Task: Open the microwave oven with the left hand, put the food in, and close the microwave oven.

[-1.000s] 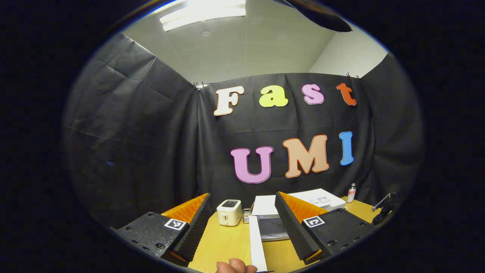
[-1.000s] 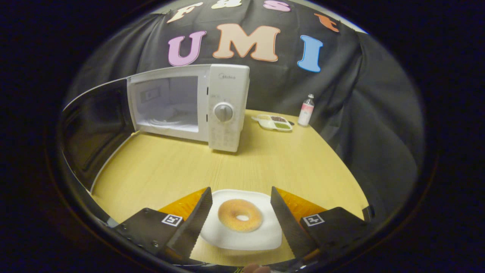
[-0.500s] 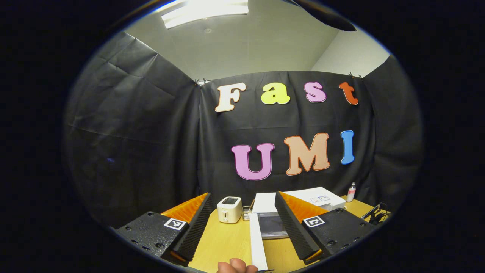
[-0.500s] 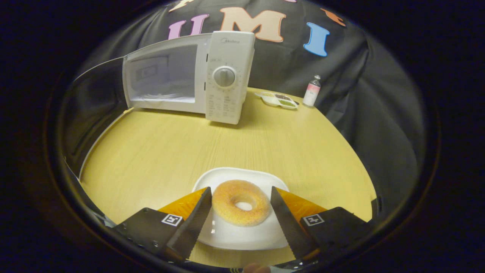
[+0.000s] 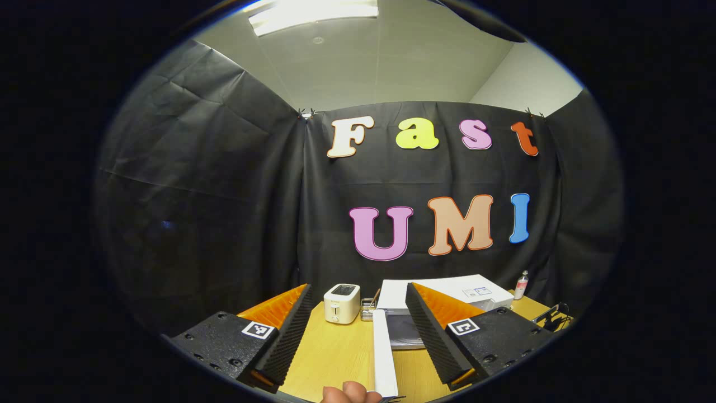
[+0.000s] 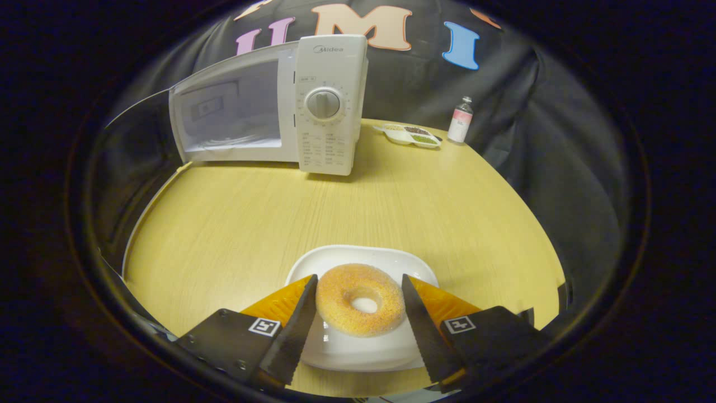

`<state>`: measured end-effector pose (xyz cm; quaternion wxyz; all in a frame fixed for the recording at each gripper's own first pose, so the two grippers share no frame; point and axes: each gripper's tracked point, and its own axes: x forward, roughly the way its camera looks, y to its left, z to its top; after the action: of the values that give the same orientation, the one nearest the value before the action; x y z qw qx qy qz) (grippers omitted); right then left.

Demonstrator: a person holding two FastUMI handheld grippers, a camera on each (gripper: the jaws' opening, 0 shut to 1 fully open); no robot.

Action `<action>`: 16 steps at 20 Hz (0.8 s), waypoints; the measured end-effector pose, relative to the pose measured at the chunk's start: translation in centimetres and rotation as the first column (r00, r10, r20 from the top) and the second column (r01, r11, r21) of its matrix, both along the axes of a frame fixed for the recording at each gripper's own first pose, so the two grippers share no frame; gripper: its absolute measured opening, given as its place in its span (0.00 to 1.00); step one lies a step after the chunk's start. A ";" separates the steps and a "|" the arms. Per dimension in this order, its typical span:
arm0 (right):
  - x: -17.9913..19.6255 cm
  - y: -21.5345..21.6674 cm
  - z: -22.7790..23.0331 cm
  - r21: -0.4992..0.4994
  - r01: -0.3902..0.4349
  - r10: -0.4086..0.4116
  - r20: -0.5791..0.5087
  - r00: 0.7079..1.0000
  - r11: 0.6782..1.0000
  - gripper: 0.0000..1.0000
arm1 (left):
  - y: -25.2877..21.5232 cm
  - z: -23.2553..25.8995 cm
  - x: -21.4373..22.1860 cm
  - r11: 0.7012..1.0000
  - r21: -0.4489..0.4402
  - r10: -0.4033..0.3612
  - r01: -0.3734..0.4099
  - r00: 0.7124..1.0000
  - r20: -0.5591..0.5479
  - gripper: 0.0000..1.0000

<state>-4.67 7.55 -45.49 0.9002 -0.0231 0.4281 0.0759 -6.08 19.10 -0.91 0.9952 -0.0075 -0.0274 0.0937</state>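
The white microwave [image 6: 327,103] stands at the back of the wooden table [image 6: 235,224] with its door [image 6: 131,184] swung wide open to the left, cavity bare. A sugared donut [image 6: 359,298] lies on a white plate [image 6: 358,355] near the front edge. My right gripper [image 6: 358,278] is open, low over the plate, one finger close on each side of the donut. My left gripper [image 5: 358,286] is open and holds nothing, raised high. Between its fingers I see the microwave's top [image 5: 453,288] and the door's white edge [image 5: 384,358].
A small bottle [image 6: 461,120] and a divided dish [image 6: 411,134] stand right of the microwave. A cream toaster [image 5: 342,303] and a small rack [image 5: 367,309] sit left of it. A fingertip [image 5: 349,393] shows at the bottom edge of the left gripper view.
My right gripper has come down and forward over the plate until its fingers flank the donut. The left gripper has drifted only slightly.
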 end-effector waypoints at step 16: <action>5.4 9.6 9.4 0.472 0.197 -0.192 -0.059 0.980 0.859 0.90 | 0.1 -1.7 0.5 1.000 -0.022 -0.012 0.012 1.000 -0.009 0.97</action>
<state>0.68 17.16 -36.07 0.8791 0.2420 0.4011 0.0874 -5.61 19.20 -2.56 0.9957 -0.0180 -0.0216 0.0878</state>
